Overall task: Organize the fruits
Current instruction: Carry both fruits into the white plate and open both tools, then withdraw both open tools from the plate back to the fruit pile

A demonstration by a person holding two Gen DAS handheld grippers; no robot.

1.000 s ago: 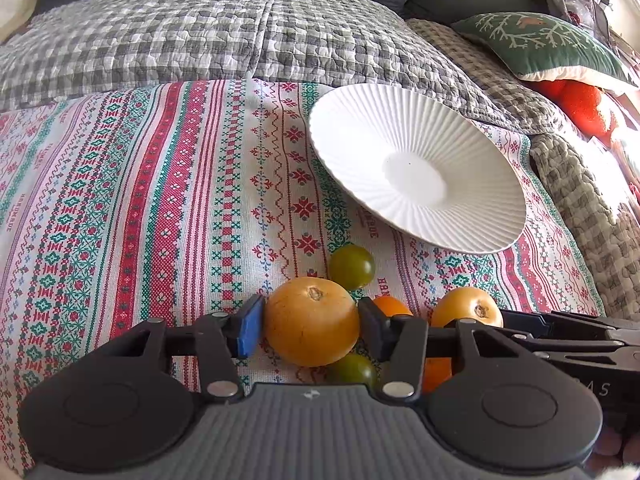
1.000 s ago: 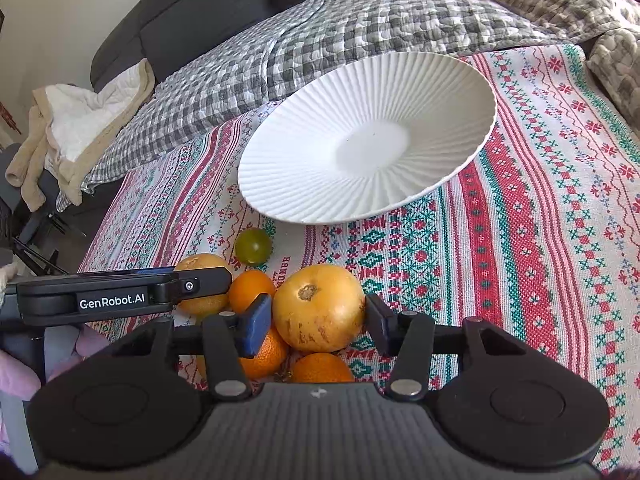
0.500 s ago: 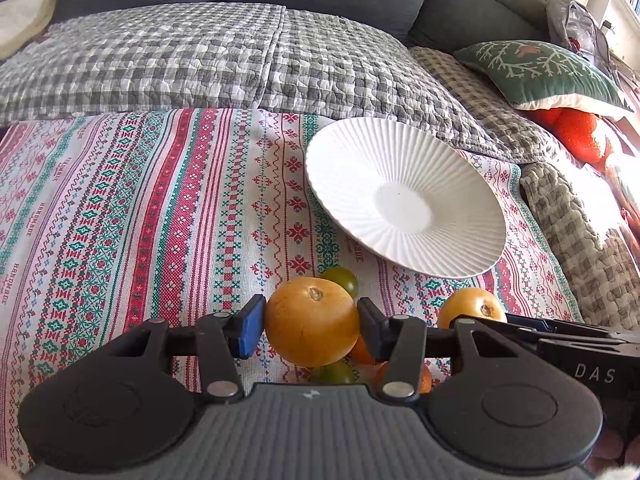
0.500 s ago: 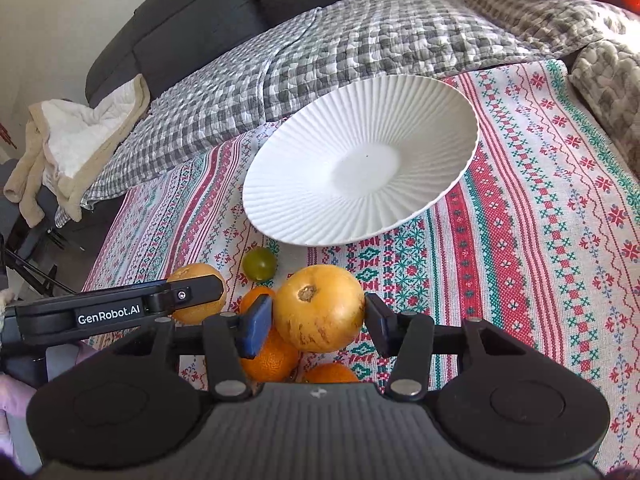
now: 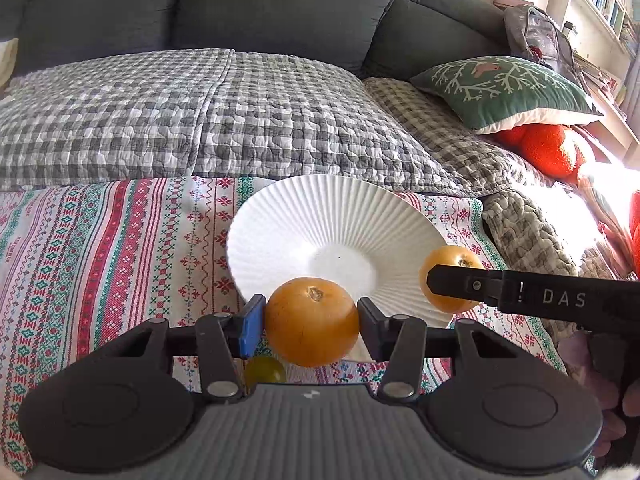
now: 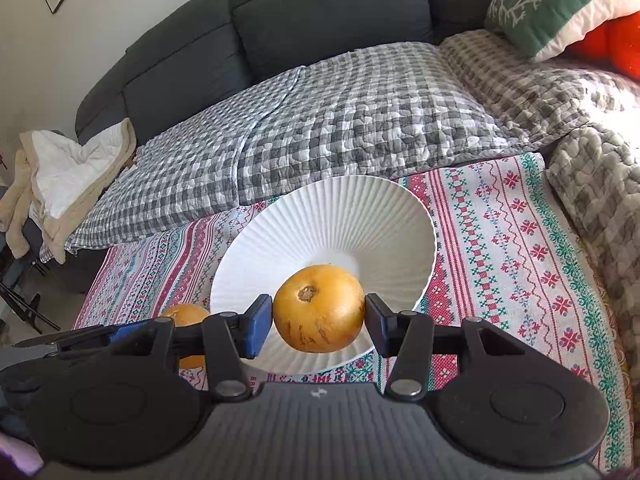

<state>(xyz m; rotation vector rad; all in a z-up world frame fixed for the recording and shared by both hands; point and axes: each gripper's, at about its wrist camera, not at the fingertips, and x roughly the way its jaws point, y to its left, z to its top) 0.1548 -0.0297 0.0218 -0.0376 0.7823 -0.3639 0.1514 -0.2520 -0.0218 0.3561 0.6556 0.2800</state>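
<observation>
- Left gripper (image 5: 311, 322) clamps 1 yellow-orange fruit (image 5: 312, 321) at near rim of white plate (image 5: 336, 216).
- Right gripper (image 6: 319, 315) clamps second yellow fruit (image 6: 319, 309) above the plate's near side.
- Green fruit (image 5: 265, 369) on cloth beside that rim.

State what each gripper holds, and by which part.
Left gripper: round yellow-orange fruit, pinched at its sides. Right gripper: second, speckled yellow-orange fruit, likewise.

In the left wrist view the plate (image 5: 336, 216) lies mid-frame on the patterned cloth (image 5: 120, 248), with the quilt (image 5: 200, 120) and sofa back (image 5: 280, 4) behind it. A cushion (image 5: 504, 88) sits upper right, and a small fruit (image 5: 265, 369) on the cloth lower centre.
</observation>
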